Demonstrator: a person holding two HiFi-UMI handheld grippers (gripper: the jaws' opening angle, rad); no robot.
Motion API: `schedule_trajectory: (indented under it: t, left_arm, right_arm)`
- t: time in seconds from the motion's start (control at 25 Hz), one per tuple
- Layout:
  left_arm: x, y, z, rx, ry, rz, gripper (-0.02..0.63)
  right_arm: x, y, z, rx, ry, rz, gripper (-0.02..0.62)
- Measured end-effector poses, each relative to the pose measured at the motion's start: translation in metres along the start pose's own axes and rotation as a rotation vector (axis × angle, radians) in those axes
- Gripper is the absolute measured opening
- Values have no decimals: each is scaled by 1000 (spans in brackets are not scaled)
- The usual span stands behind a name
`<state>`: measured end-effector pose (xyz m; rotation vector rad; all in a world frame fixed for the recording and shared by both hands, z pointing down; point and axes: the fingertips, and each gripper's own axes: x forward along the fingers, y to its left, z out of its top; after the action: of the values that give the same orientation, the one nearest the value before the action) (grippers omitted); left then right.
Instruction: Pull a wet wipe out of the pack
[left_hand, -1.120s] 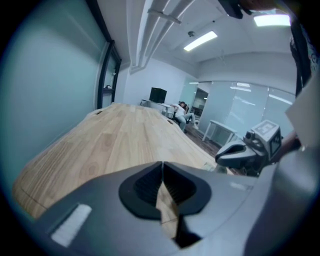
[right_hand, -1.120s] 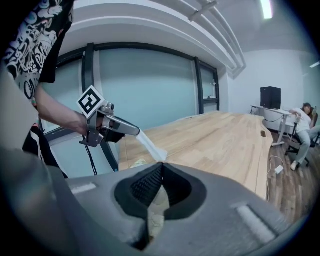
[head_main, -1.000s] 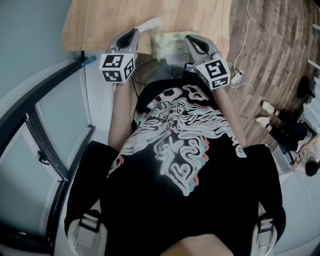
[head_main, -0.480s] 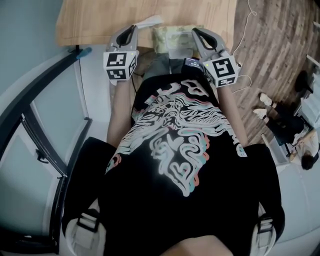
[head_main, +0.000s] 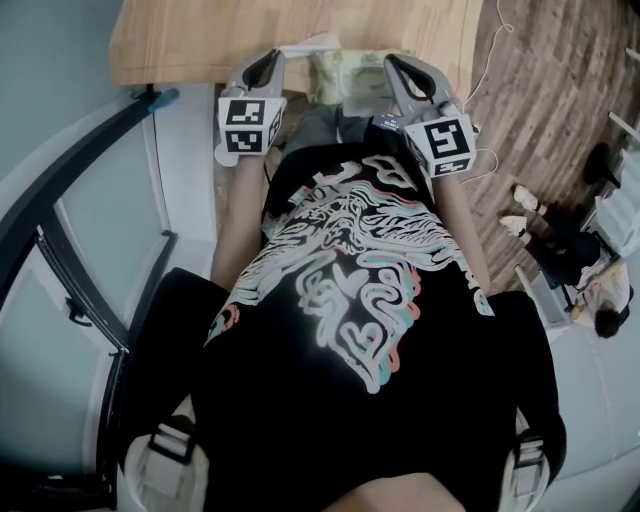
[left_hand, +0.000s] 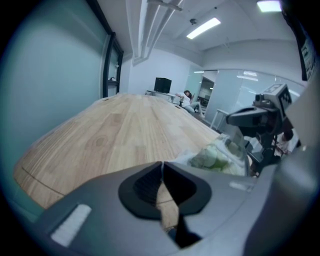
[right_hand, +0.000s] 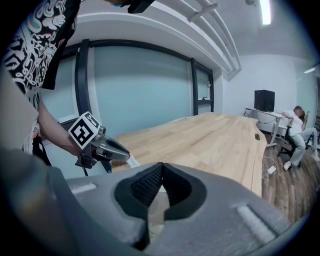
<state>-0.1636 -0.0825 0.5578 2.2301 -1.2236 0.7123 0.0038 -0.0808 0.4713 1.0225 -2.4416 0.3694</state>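
The green-and-white wet wipe pack (head_main: 345, 78) lies at the near edge of the wooden table (head_main: 180, 40), between my two grippers. My left gripper (head_main: 268, 57) is to its left, shut on a white wet wipe (head_main: 305, 46) that trails from its tip toward the pack. In the right gripper view that wipe (right_hand: 132, 161) shows as a white strip at the left gripper's (right_hand: 126, 154) tip. My right gripper (head_main: 390, 60) is at the pack's right side with its jaws closed and nothing visible between them. In the left gripper view the pack (left_hand: 215, 157) sits just right of the jaws (left_hand: 162, 163).
A glass wall with black frames (head_main: 60, 250) runs along the left. On the wood floor at right lie a white cable and plug (head_main: 480, 150). A person sits at a desk (right_hand: 297, 125) far across the room. The table stretches away beyond the pack.
My left gripper has sunk toward the table and drifted a little right, still pinching the wipe. The right gripper has stayed where it was.
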Motion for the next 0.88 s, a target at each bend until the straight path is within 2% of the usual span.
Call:
schedule_trajectory:
  t: [0.24, 0.4, 0.64, 0.88]
  left_arm:
    - [5, 0, -6, 6, 13, -26, 6]
    - [8, -4, -5, -4, -3, -70, 77]
    - [5, -14, 1, 26, -19, -103, 146]
    - [2, -16, 5, 86, -24, -75, 243]
  right_arm:
    - [1, -7, 0, 3, 16, -49, 0]
    - [-2, -14, -3, 41, 24, -103, 0]
    - [-11, -17, 4, 64, -5, -131, 0]
    - [-18, -12, 5, 67, -33, -152, 0]
